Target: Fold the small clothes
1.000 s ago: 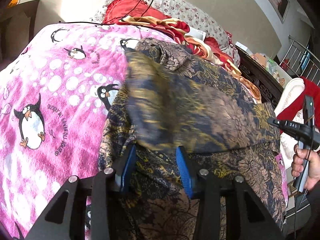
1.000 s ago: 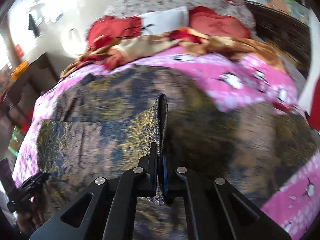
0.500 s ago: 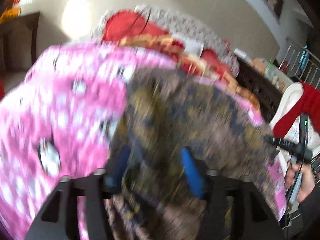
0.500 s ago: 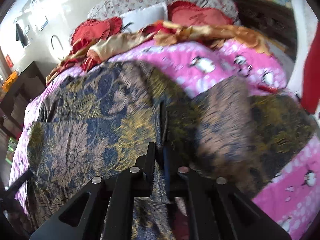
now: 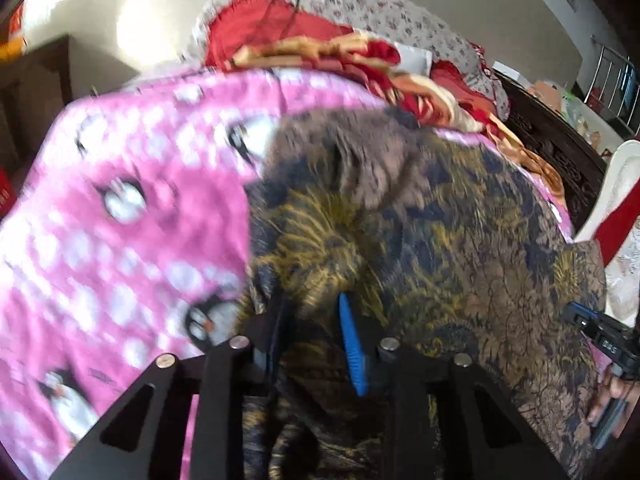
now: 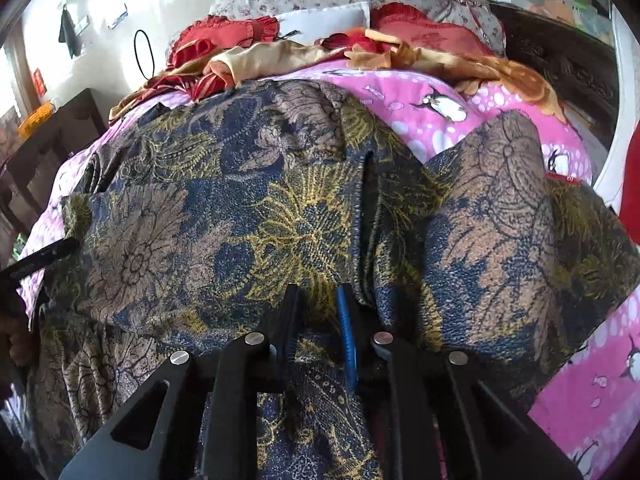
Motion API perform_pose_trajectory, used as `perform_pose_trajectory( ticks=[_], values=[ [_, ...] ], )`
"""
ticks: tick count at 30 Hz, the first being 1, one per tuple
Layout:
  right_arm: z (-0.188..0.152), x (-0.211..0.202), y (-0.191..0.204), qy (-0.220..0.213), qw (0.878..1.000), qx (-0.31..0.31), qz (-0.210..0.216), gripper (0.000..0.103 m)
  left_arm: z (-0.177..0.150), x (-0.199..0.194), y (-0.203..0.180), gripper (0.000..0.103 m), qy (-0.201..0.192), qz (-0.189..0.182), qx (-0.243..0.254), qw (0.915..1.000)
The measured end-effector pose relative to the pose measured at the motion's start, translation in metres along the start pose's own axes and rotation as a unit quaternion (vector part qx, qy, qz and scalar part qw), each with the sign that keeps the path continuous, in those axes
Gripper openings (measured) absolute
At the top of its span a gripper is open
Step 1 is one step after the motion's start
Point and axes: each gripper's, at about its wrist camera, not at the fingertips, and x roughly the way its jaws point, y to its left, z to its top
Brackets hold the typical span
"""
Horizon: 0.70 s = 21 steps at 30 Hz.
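On pink blanket [image 6: 432, 108]: garment [image 6: 248, 216] flat, long axis left-right.

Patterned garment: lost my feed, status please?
Left gripper open. Right gripper open. Patterned garment spread on pink penguin blanket, one flap folded over. Nothing in the way.

One patterned garment [image 6: 248, 216], one pink blanket [image 5: 120, 240], two grippers [image 5: 312, 316] [image 6: 320, 308], two red pillows [image 6: 224, 38] [image 6: 424, 28].

Garment [image 6: 256, 232], dark blue with gold and brown floral print, lies spread and rumpled on the pink penguin blanket [image 6: 440, 104], apparently partly folded over itself.
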Motion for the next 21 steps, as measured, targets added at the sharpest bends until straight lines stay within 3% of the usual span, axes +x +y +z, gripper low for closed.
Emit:
perform_pose_trajectory(
  ticks=[3, 5, 7, 8, 9, 11, 13, 15, 17, 21],
  values=[
    [0.015, -0.011, 0.004, -0.006, 1.000, 0.016, 0.014, 0.023, 0.021, -0.012, 0.003, 0.032, -0.030, -0.006, -0.018, 0.9994],
    [0.031, -0.020, 0.005, -0.046, 0.998, 0.037, 0.017, 0.023, 0.034, -0.002, 0.002, 0.035, -0.018, -0.008, -0.025, 0.9995],
    [0.042, -0.017, 0.009, -0.066, 0.997, 0.046, 0.002, 0.023, 0.037, 0.020, 0.002, 0.038, 0.011, 0.015, -0.020, 0.9996],
    [0.047, -0.005, 0.010, -0.052, 0.998, 0.045, -0.002, 0.023, 0.033, 0.036, 0.008, 0.039, 0.034, 0.034, -0.030, 0.9984],
    [0.049, 0.010, 0.009, -0.030, 0.998, 0.048, -0.006, 0.023, 0.030, 0.041, 0.012, 0.047, 0.040, 0.037, -0.035, 0.9979],
    [0.047, 0.034, 0.006, 0.011, 0.999, 0.048, -0.011, 0.023, 0.029, 0.040, 0.014, 0.047, 0.033, 0.026, -0.031, 0.9987],
    [0.047, 0.034, 0.005, 0.007, 0.999, 0.052, -0.009, 0.023, 0.031, 0.033, 0.014, 0.047, 0.039, 0.027, -0.025, 0.9986],
    [0.052, 0.027, 0.007, 0.015, 0.998, 0.058, -0.014, 0.023, 0.033, 0.017, 0.017, 0.047, 0.016, 0.041, -0.029, 0.9986],
    [0.053, 0.009, 0.015, 0.005, 0.998, 0.059, -0.021, 0.023, 0.028, -0.006, 0.017, 0.047, -0.011, 0.024, -0.037, 0.9990],
    [0.030, -0.014, 0.051, -0.022, 0.999, 0.019, 0.016, 0.023, 0.002, -0.028, -0.001, 0.049, -0.010, -0.019, -0.019, 0.9996]
  ],
)
